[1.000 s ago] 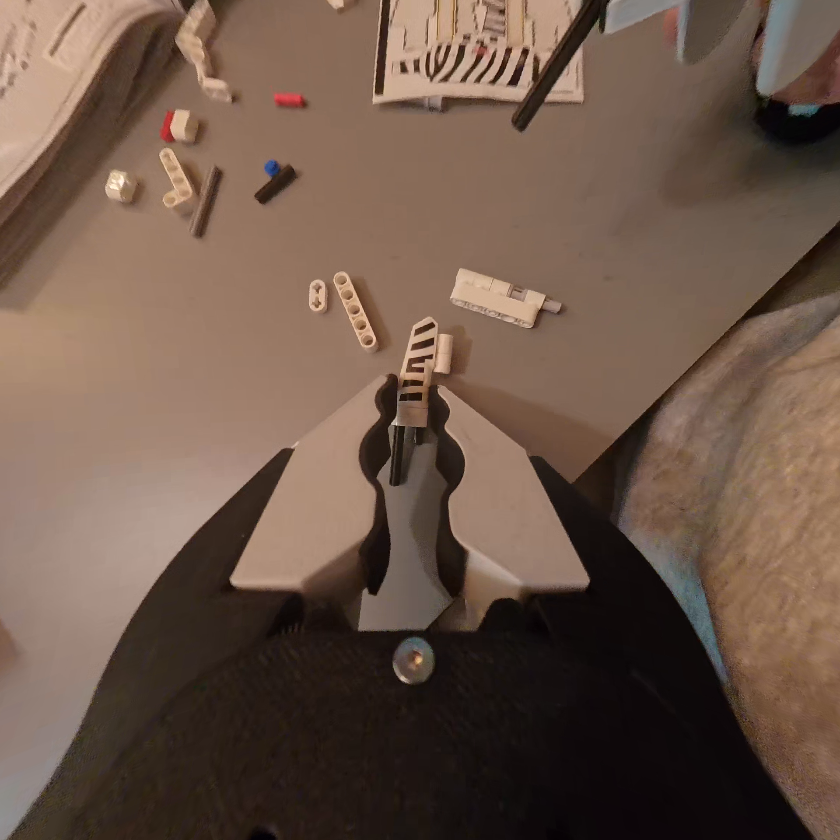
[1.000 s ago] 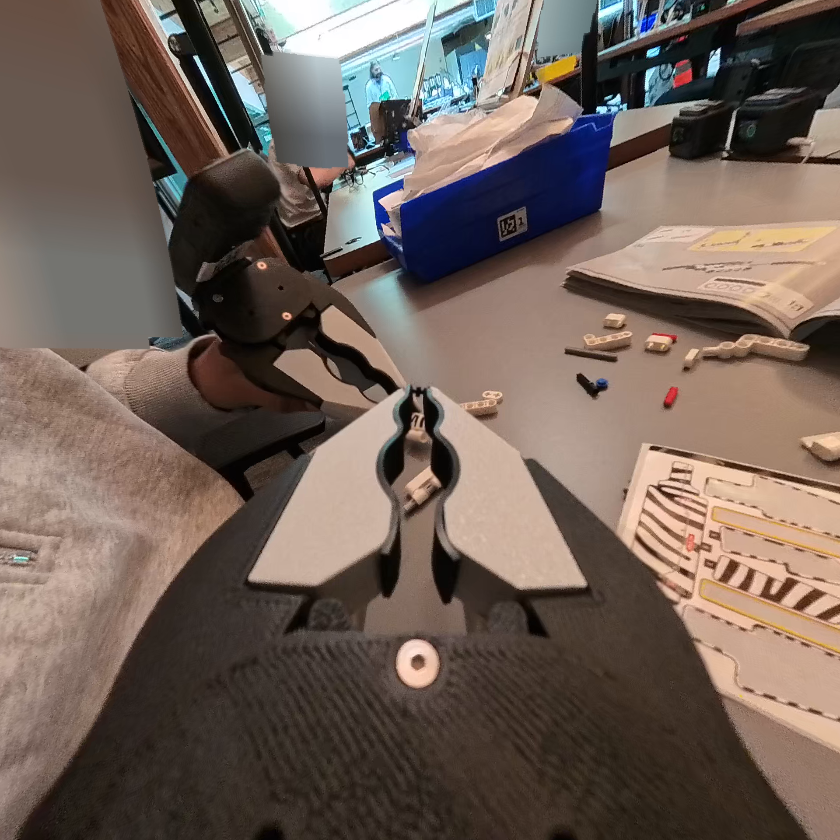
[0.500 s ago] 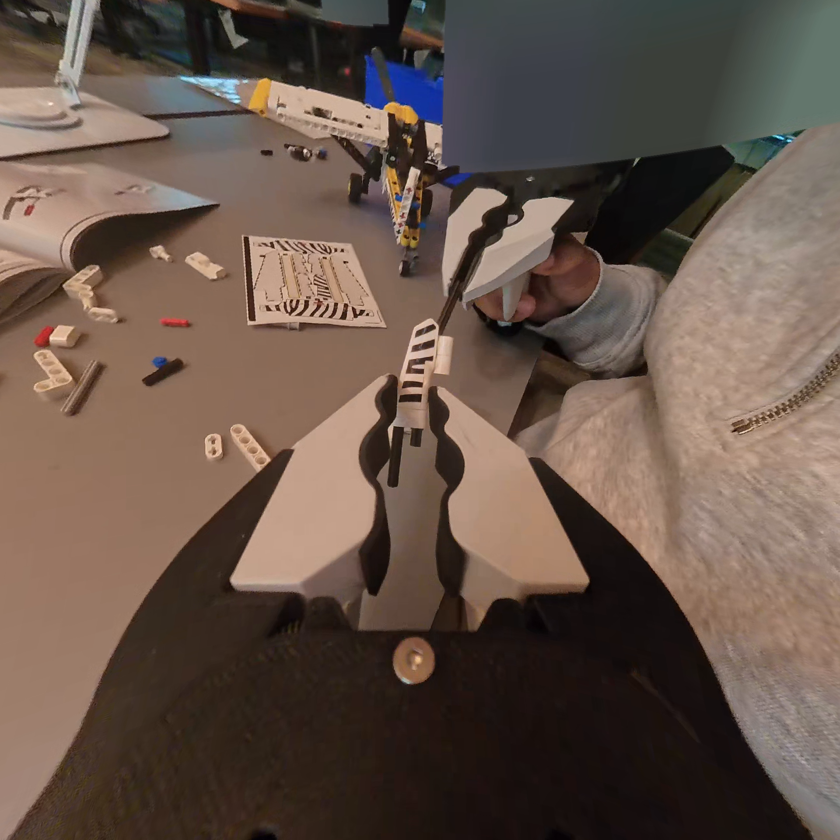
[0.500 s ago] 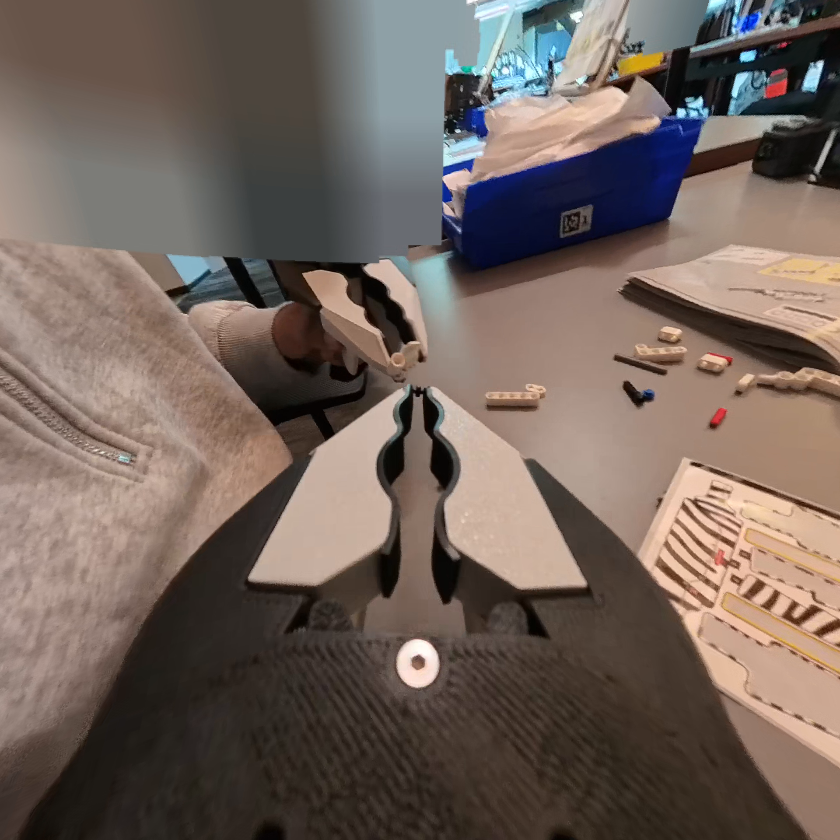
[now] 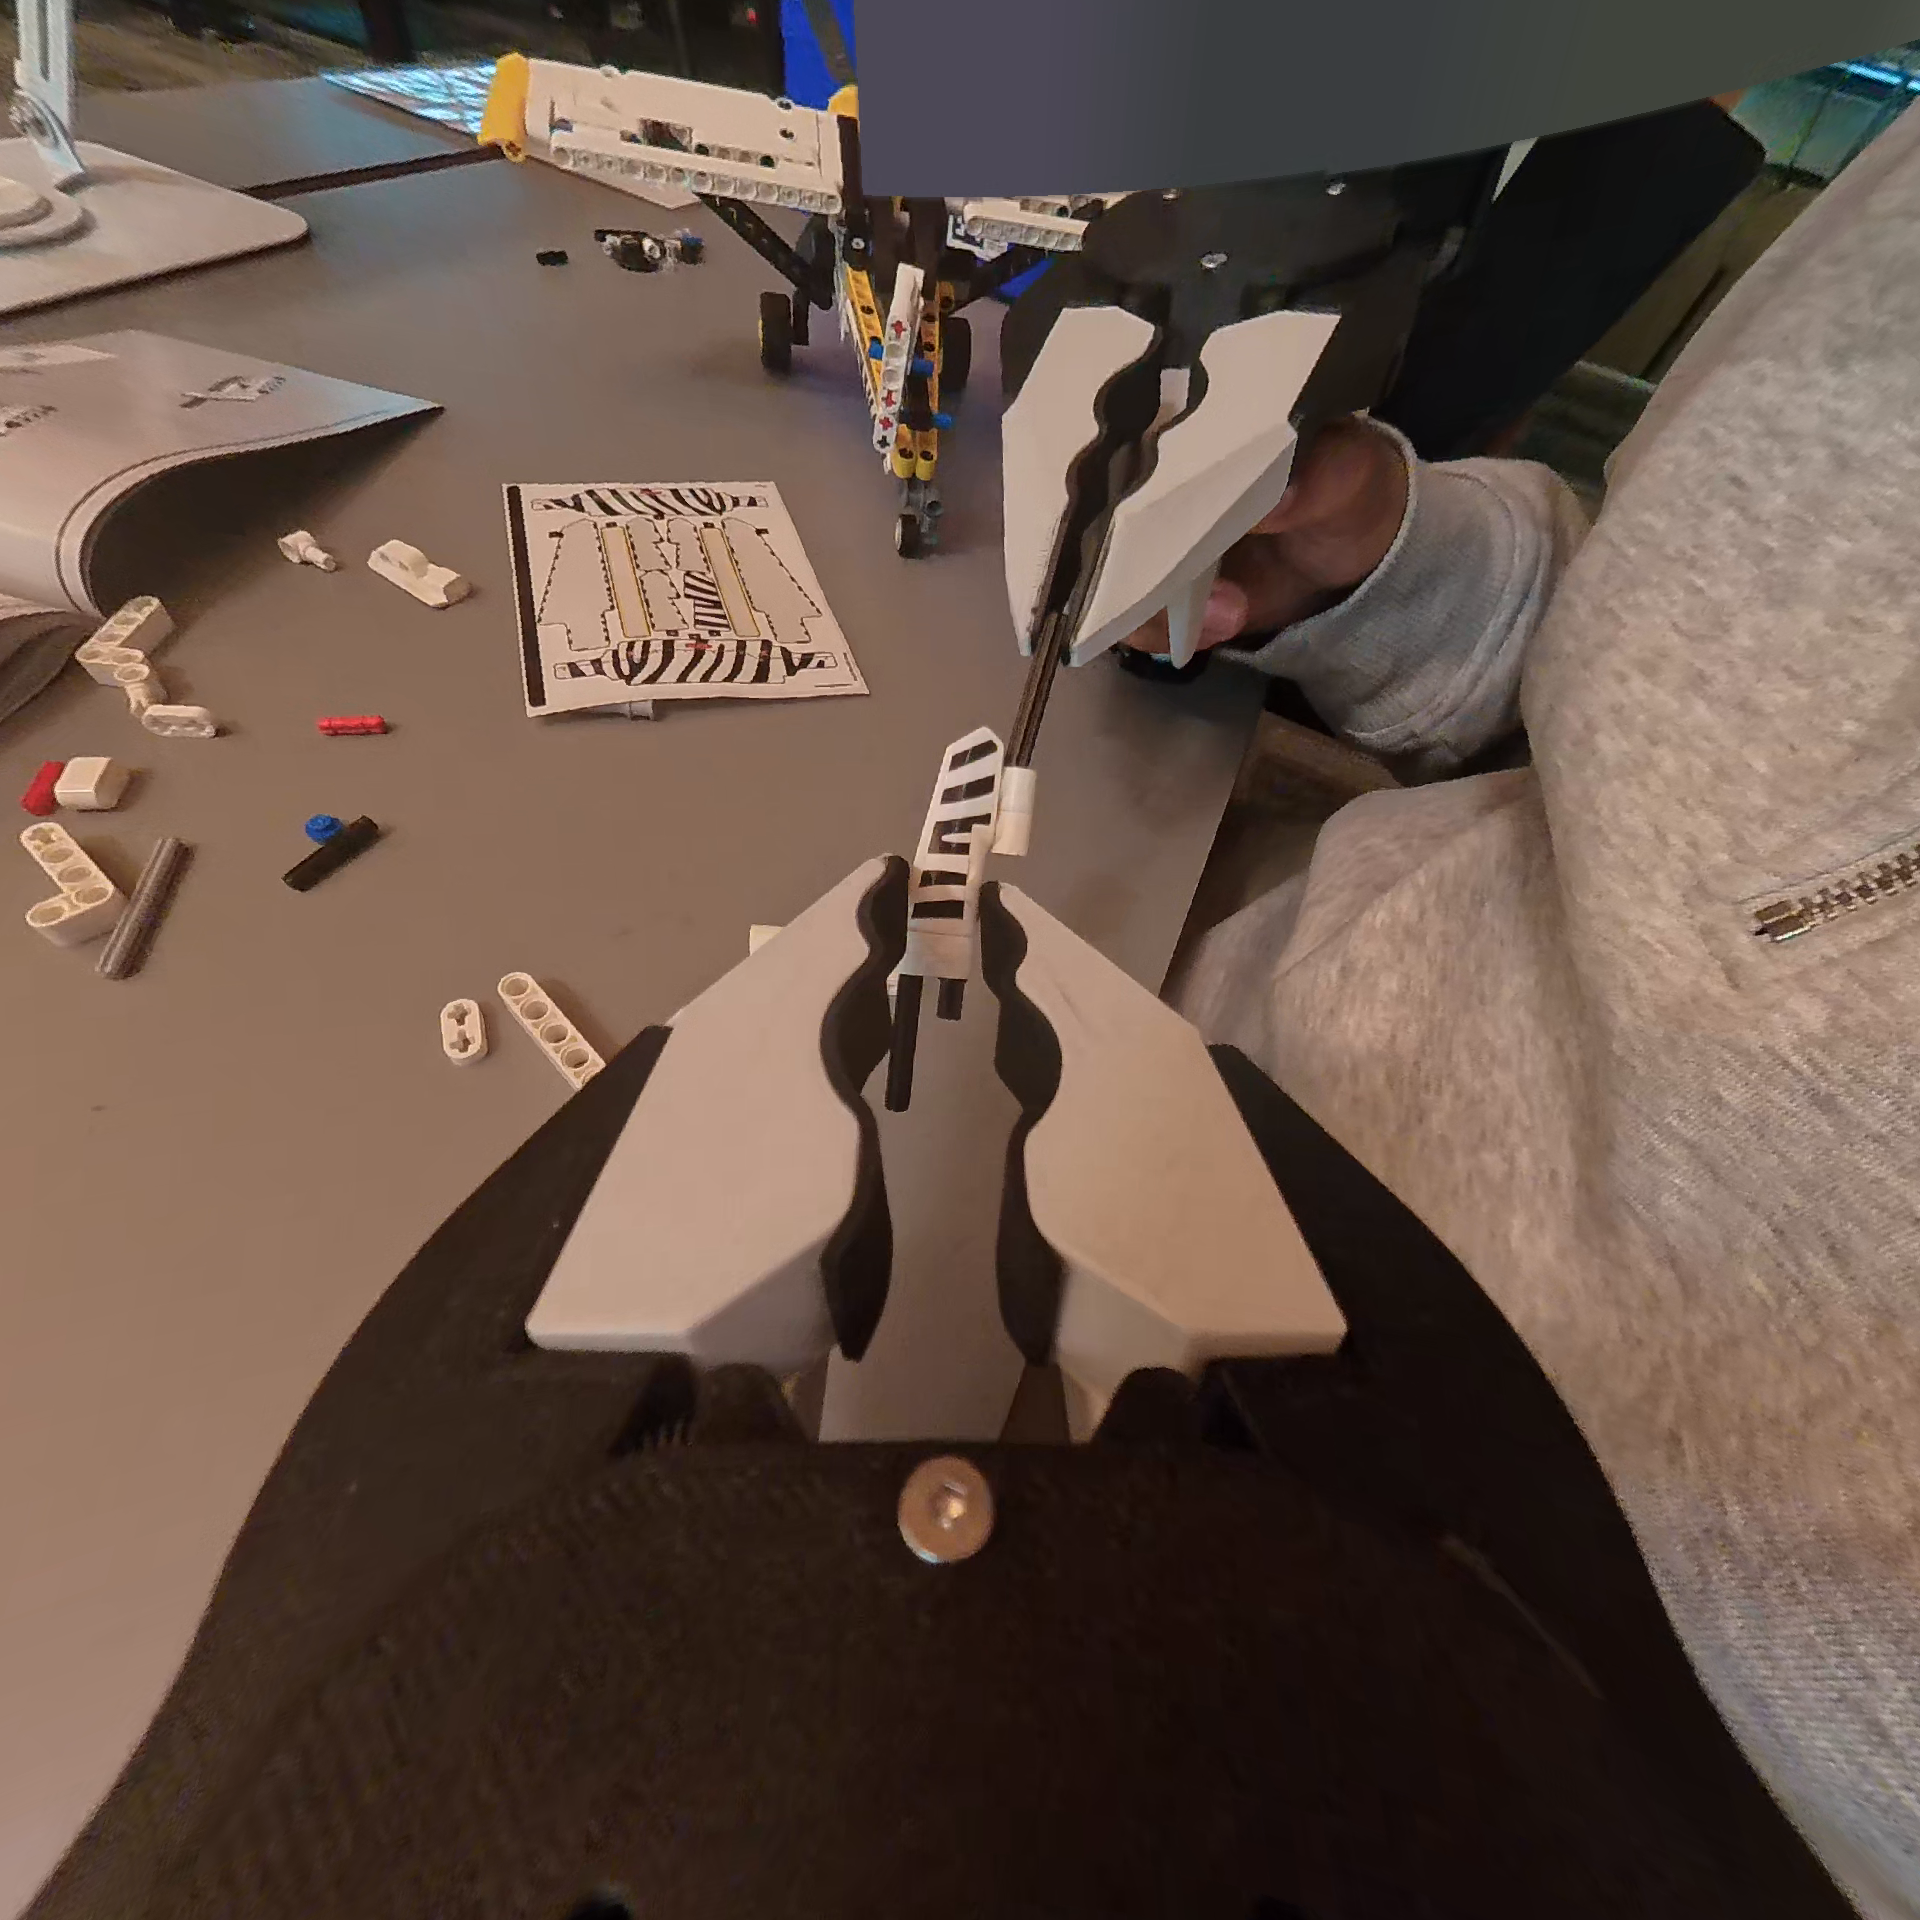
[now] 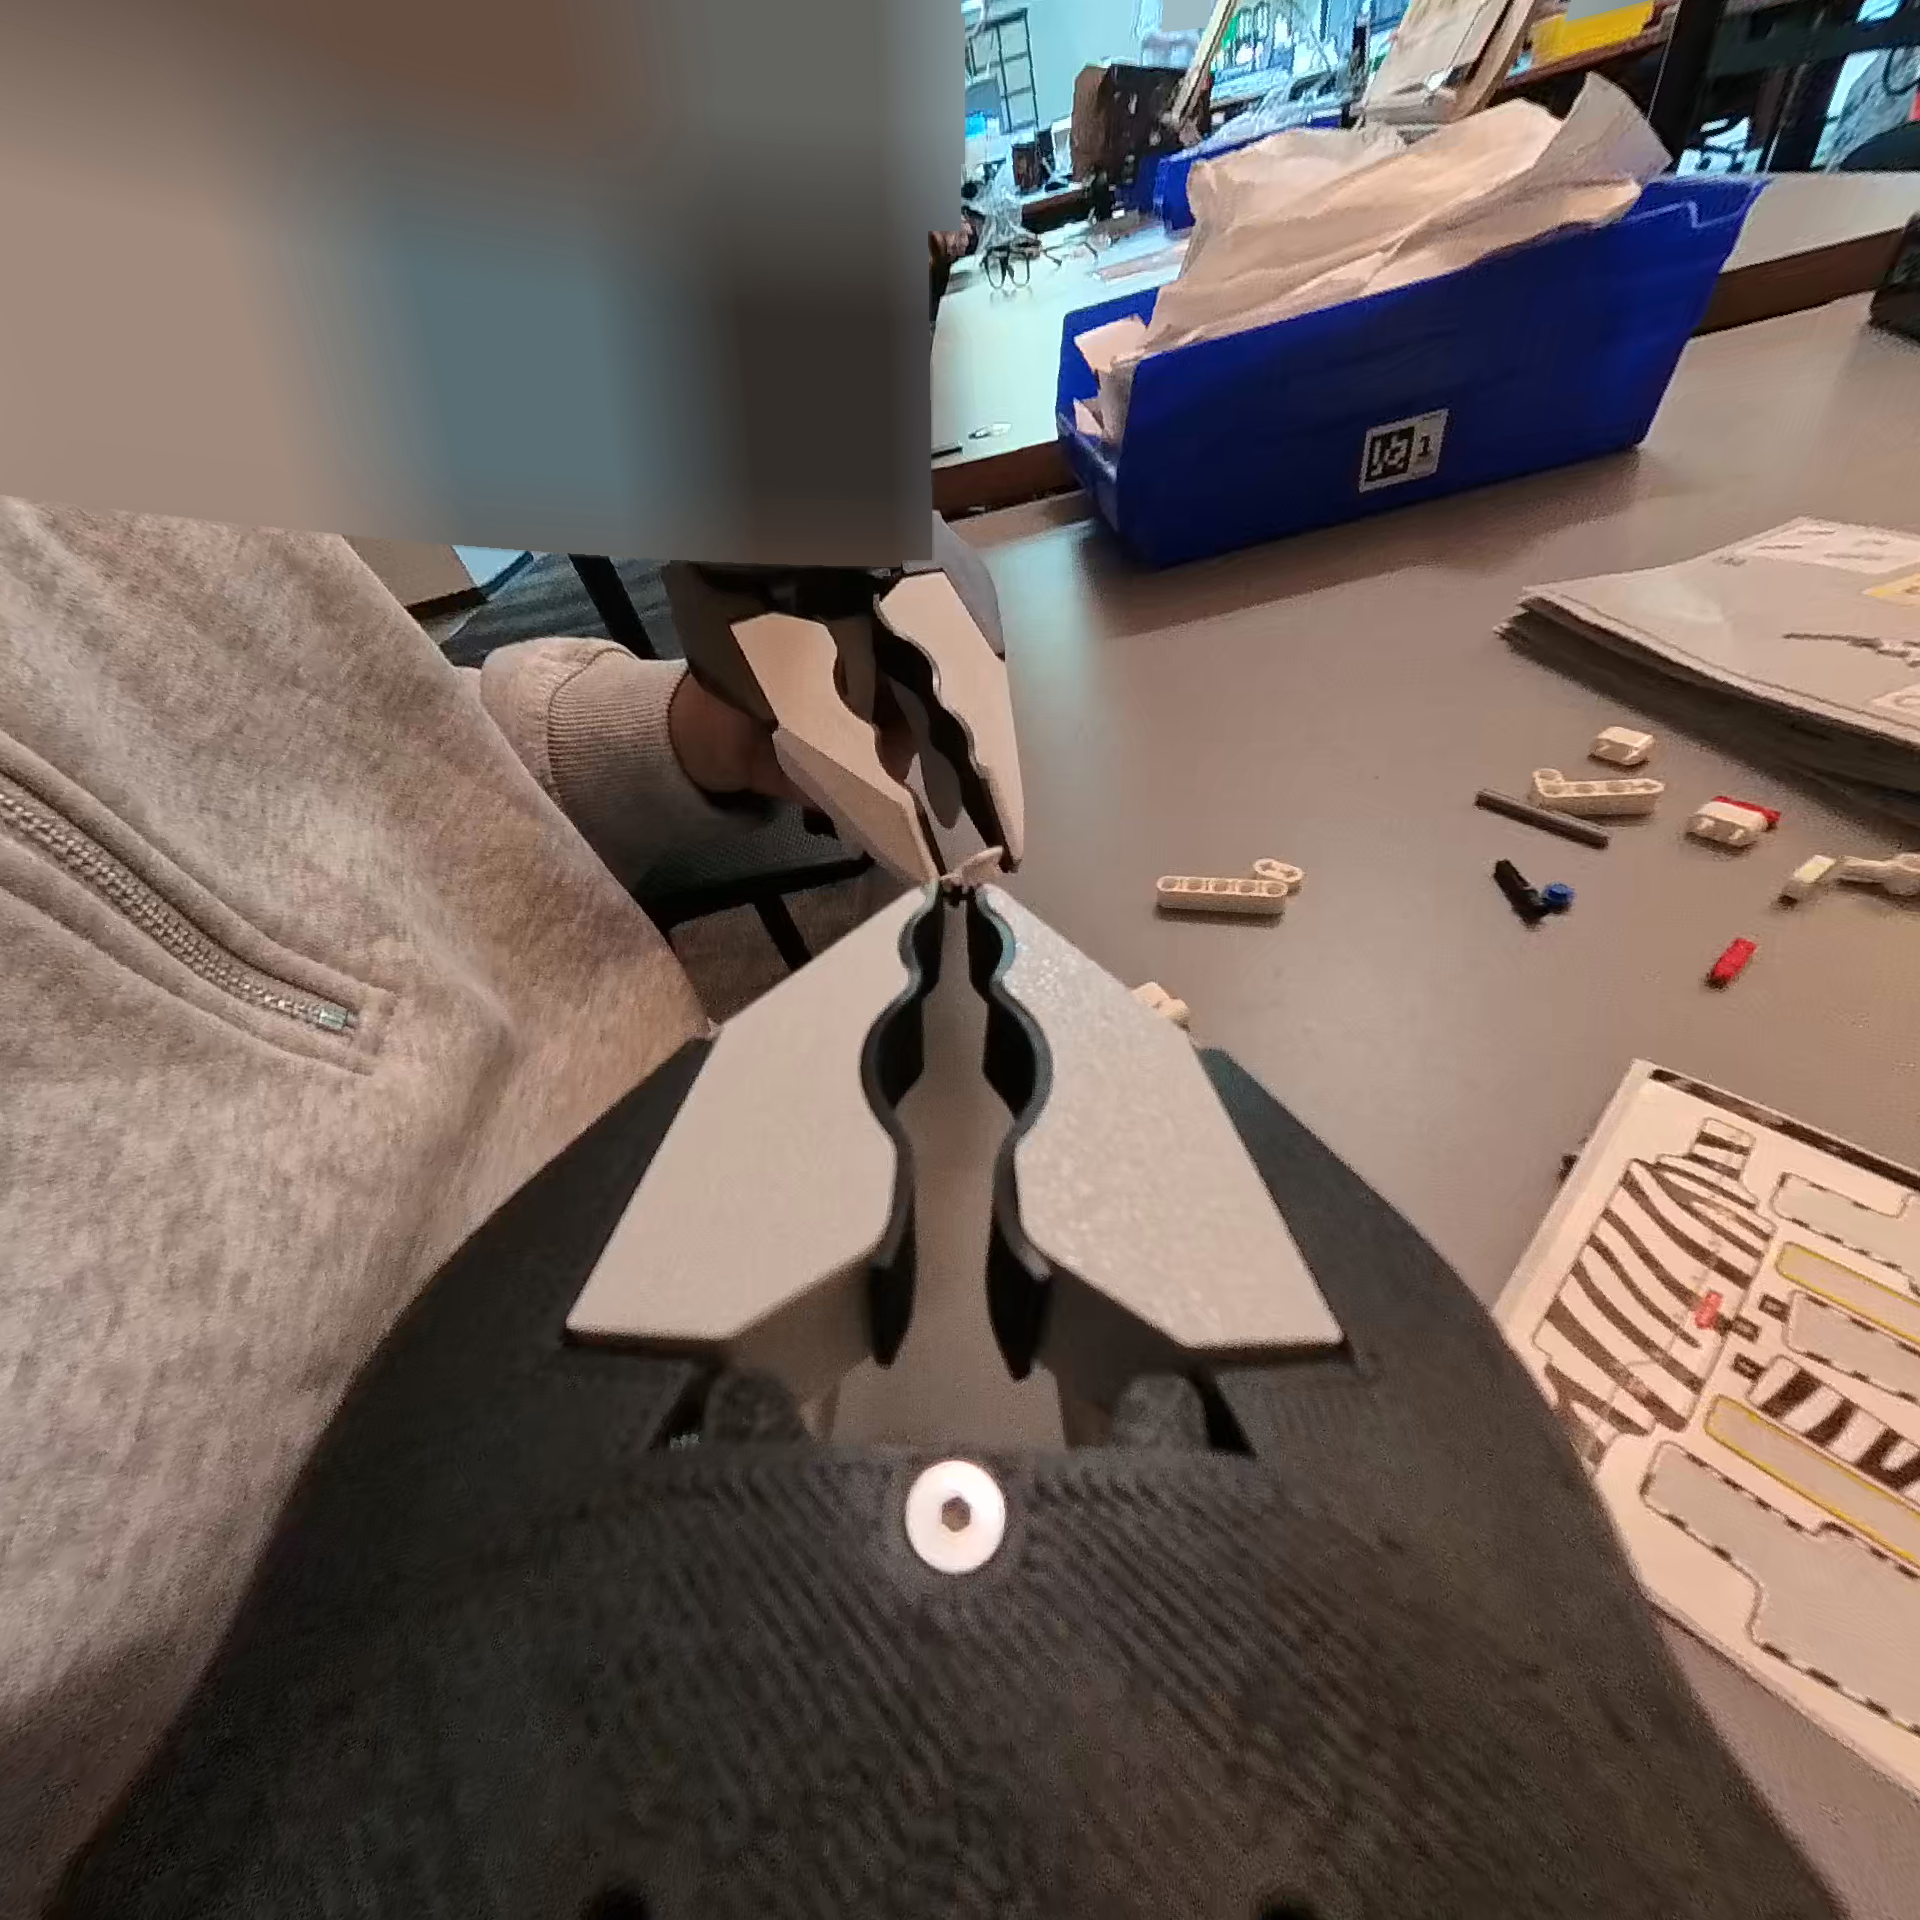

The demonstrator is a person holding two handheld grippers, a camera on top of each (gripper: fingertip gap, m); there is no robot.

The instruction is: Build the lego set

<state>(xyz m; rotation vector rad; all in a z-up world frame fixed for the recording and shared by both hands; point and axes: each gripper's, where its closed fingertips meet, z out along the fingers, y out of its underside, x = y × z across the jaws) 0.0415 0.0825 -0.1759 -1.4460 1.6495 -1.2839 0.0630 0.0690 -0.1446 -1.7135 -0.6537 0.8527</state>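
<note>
Mid-air joining step. A zebra-striped panel piece (image 5: 954, 831) is clamped in the left gripper (image 5: 935, 896); a black axle (image 5: 1039, 694) is pinched in the right gripper (image 5: 1051, 636) — its tip set into the white connector (image 5: 1014, 812) beside the panel. Next, judged: a straight push along the axle — alignment kept.

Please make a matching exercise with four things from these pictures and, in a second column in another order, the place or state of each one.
Things:
1. striped piece
2. black axle
3. sticker sheet
4. blue bin

Places or states:
A. lies flat on the grey table
B. full of crumpled white paper
C. clamped in the left hand-held gripper
D. held by the right hand-held gripper, its lower end in a small white connector

Pairs: 1-C, 2-D, 3-A, 4-B
</note>
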